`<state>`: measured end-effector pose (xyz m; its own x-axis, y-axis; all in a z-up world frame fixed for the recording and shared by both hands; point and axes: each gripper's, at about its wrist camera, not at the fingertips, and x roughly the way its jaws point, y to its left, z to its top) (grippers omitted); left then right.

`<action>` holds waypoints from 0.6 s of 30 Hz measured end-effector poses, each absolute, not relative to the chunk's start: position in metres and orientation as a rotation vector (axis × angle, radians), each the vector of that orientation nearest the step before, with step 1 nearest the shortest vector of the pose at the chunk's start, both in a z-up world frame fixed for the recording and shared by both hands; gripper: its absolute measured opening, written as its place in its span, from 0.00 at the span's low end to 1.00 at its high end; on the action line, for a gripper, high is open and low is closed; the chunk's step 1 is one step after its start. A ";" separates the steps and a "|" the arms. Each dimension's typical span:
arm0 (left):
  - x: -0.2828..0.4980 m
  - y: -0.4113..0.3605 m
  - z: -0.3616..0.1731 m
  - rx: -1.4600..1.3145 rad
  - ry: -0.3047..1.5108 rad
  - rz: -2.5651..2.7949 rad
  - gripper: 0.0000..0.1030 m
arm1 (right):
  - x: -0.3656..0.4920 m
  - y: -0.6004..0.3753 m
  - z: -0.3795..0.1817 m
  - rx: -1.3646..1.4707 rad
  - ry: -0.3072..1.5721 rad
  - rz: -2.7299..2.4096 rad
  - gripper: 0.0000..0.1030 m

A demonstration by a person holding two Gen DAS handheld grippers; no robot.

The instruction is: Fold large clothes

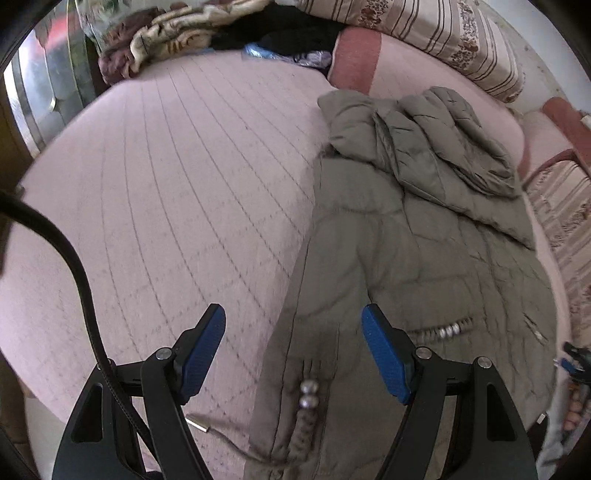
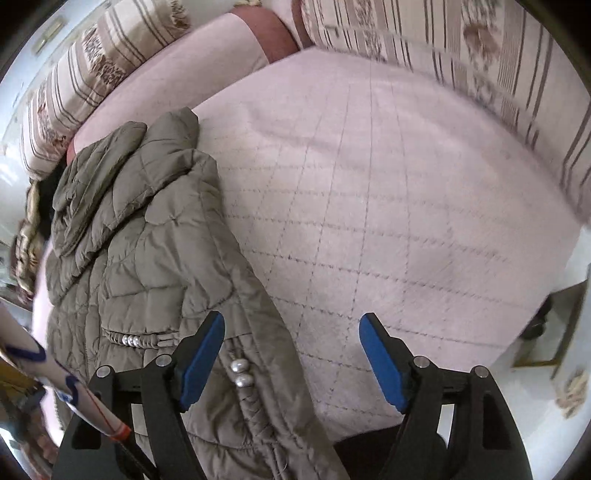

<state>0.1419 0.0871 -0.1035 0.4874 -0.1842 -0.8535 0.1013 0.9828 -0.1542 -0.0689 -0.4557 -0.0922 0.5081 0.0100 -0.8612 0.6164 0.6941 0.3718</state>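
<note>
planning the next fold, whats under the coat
The coat lies on the pink quilted bed cover. Whatever else is beneath it is covered.

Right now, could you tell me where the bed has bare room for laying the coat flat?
Bare quilt lies left of the olive coat, and more between it and the striped cushions. Crowded: the far corner's piled blankets.

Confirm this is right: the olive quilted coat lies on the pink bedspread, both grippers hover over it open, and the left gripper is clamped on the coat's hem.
Not quite. The left gripper grips nothing: the left wrist view shows its jaws spread wide above the olive quilted coat. The rest holds: the coat lies on the pink bedspread, and the right gripper is open too.
</note>
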 end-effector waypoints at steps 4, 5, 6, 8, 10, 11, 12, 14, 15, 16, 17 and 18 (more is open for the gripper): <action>0.144 0.104 -0.120 -0.211 1.109 -0.220 0.73 | -0.066 -0.458 -0.109 0.822 0.962 -0.347 0.78; 0.147 0.110 -0.125 -0.258 1.126 -0.227 0.73 | -0.064 -0.458 -0.112 0.831 0.959 -0.340 0.79; 0.150 0.114 -0.130 -0.304 1.139 -0.237 0.73 | -0.062 -0.458 -0.113 0.835 0.948 -0.334 0.81; 0.155 0.118 -0.136 -0.377 1.154 -0.272 0.74 | -0.058 -0.455 -0.112 0.830 0.933 -0.321 0.85; 0.158 0.117 -0.138 -0.410 1.158 -0.311 0.78 | -0.050 -0.452 -0.113 0.827 0.934 -0.294 0.86; 0.159 0.113 -0.139 -0.427 1.177 -0.360 0.78 | -0.047 -0.450 -0.113 0.823 0.935 -0.283 0.86; 0.160 0.110 -0.142 -0.443 1.194 -0.401 0.78 | -0.045 -0.449 -0.114 0.820 0.938 -0.271 0.86; 0.157 0.104 -0.148 -0.493 1.228 -0.478 0.78 | -0.041 -0.447 -0.116 0.818 0.940 -0.249 0.86; 0.155 0.103 -0.148 -0.496 1.229 -0.480 0.78 | -0.039 -0.444 -0.116 0.817 0.941 -0.233 0.86; 0.152 0.103 -0.148 -0.510 1.228 -0.484 0.78 | -0.038 -0.443 -0.116 0.817 0.943 -0.222 0.86; 0.150 0.105 -0.149 -0.534 1.232 -0.495 0.78 | -0.037 -0.441 -0.116 0.817 0.944 -0.206 0.86; 0.146 0.107 -0.149 -0.559 1.238 -0.505 0.78 | -0.037 -0.439 -0.117 0.815 0.949 -0.189 0.86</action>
